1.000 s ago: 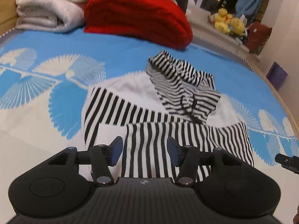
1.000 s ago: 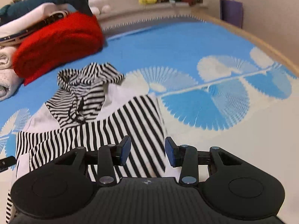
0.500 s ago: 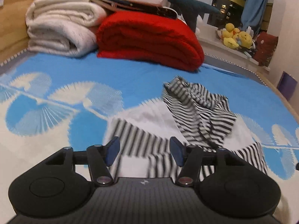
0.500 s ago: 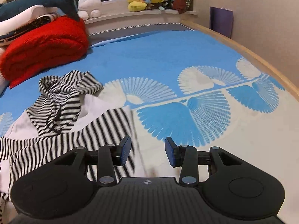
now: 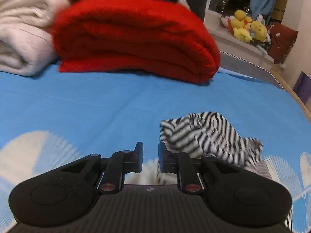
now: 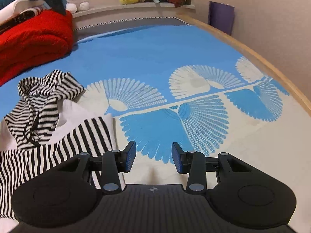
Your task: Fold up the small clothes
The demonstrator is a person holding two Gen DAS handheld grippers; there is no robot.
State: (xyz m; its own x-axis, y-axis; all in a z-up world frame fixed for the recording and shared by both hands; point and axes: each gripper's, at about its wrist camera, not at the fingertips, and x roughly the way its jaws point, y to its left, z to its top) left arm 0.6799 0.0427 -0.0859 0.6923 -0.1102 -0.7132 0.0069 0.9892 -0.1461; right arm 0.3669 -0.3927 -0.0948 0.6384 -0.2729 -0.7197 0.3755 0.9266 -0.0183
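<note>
Striped hoodie (image 6: 48,128) untouched; both grippers' fingers (image 6: 130,156) apart, empty

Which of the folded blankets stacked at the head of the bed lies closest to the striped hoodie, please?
The red blanket; the cream one sits farther left of the striped hoodie.

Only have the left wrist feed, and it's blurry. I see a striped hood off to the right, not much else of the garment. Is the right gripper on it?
Observer: No. The right gripper is open with nothing between its fingers, over the bed sheet.
Operator: Where's the garment from it?
Observer: To its left. The striped sleeve lies across the white body, its end near the gripper's left finger.
Operator: Hood tidy?
Observer: No. The hood is bunched, and a dark drawstring trails down its front.
</note>
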